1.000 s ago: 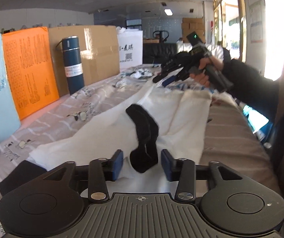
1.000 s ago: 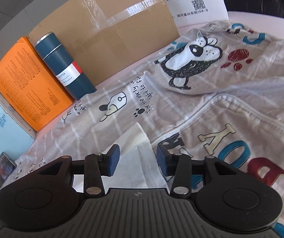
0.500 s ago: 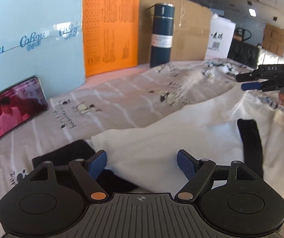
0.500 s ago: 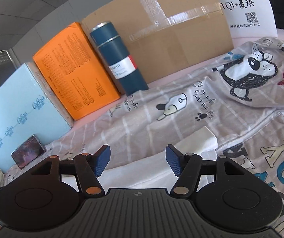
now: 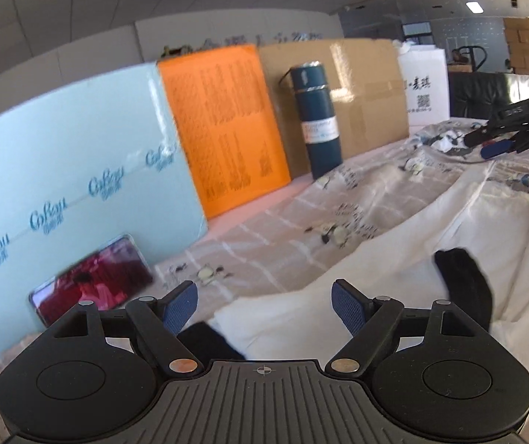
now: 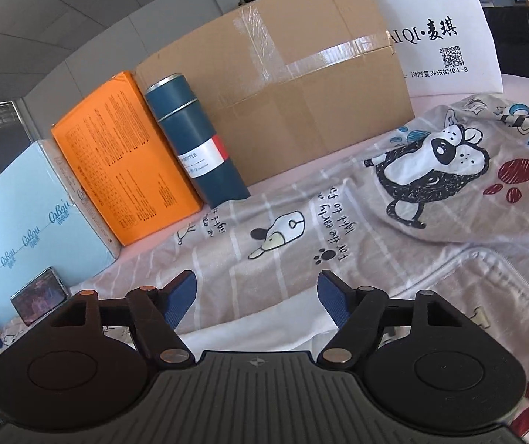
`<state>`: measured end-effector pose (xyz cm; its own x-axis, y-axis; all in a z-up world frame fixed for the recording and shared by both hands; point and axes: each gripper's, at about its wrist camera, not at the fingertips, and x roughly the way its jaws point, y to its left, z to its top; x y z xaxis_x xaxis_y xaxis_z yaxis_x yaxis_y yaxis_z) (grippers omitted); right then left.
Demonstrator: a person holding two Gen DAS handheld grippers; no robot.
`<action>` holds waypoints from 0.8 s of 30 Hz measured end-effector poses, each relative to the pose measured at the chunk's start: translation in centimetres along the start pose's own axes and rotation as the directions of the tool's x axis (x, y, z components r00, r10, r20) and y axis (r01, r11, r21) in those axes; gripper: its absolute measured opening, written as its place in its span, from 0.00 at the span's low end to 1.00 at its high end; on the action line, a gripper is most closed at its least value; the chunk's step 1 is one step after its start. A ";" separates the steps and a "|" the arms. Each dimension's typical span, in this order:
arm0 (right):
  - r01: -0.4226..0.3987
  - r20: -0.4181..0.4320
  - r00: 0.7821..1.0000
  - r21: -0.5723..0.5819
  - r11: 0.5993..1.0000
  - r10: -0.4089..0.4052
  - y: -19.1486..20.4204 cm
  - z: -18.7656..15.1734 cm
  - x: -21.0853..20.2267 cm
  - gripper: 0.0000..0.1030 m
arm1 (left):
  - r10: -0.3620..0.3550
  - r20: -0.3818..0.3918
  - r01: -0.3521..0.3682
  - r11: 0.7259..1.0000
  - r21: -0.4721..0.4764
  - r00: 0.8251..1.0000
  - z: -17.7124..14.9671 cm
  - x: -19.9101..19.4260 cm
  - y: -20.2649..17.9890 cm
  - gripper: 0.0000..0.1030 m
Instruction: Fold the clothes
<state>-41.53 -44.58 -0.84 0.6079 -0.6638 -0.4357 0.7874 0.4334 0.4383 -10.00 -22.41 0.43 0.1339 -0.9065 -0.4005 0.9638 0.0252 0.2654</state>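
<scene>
A white garment lies spread on the printed sheet, and a black strip rests on it. My left gripper hovers open over the garment's near-left corner, with nothing between its pads. A piece of black cloth shows just under its left finger. My right gripper is above the white garment's far edge; its jaws are opening and nothing is between them. In the left wrist view the right gripper appears far right, held by a hand.
Along the back stand a pale blue box, an orange box, a dark blue bottle, a cardboard box and a white bag. A phone leans on the blue box. A dog-print garment lies right.
The left gripper swung left off the black strip toward the garment's corner and its jaws widened. The right gripper tilted up off the white cloth and its jaws spread apart.
</scene>
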 end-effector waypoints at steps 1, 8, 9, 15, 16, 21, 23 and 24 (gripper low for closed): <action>-0.006 -0.012 1.000 0.008 1.000 0.006 -0.7 0.4 0.2 0.68 | -0.022 0.025 0.022 1.000 0.015 0.999 0.5 -0.5 -1.0 0.80; -0.068 -0.166 0.983 0.076 0.995 0.080 -3.9 0.8 3.2 0.64 | -0.272 0.073 0.256 0.951 0.173 0.960 2.4 -1.5 -10.5 0.81; -0.083 -0.186 0.978 0.078 0.993 0.096 -4.1 0.7 3.6 0.64 | -0.310 0.064 0.292 0.934 0.205 0.949 2.5 -1.4 -12.1 0.81; -0.154 -0.207 0.963 0.100 0.983 0.172 -5.3 0.8 4.5 0.61 | -0.406 -0.027 0.385 0.842 0.379 0.914 2.0 0.1 -19.8 0.81; -0.169 -0.209 0.960 0.103 0.980 0.187 -5.4 0.7 4.6 0.58 | -0.389 -0.031 0.367 0.835 0.410 0.921 1.9 0.7 -20.6 0.81; -0.220 -0.205 0.949 0.109 0.969 0.239 -5.9 0.3 4.3 0.49 | -0.348 -0.020 0.316 0.824 0.470 0.937 2.5 3.1 -23.6 0.81; -0.226 -0.202 0.948 0.116 0.967 0.246 -6.1 0.2 4.3 0.45 | -0.353 -0.012 0.316 0.820 0.477 0.936 3.3 4.0 -24.6 0.81; -0.226 -0.201 0.948 0.117 0.967 0.245 -6.2 0.2 4.2 0.43 | -0.354 -0.004 0.312 0.820 0.481 0.935 3.7 4.6 -25.2 0.81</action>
<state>-43.81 -50.16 -5.27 0.7902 -0.4007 -0.4636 0.6126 0.4978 0.6140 -34.53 -28.79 -4.84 -0.2151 -0.8551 -0.4718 0.7209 -0.4649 0.5139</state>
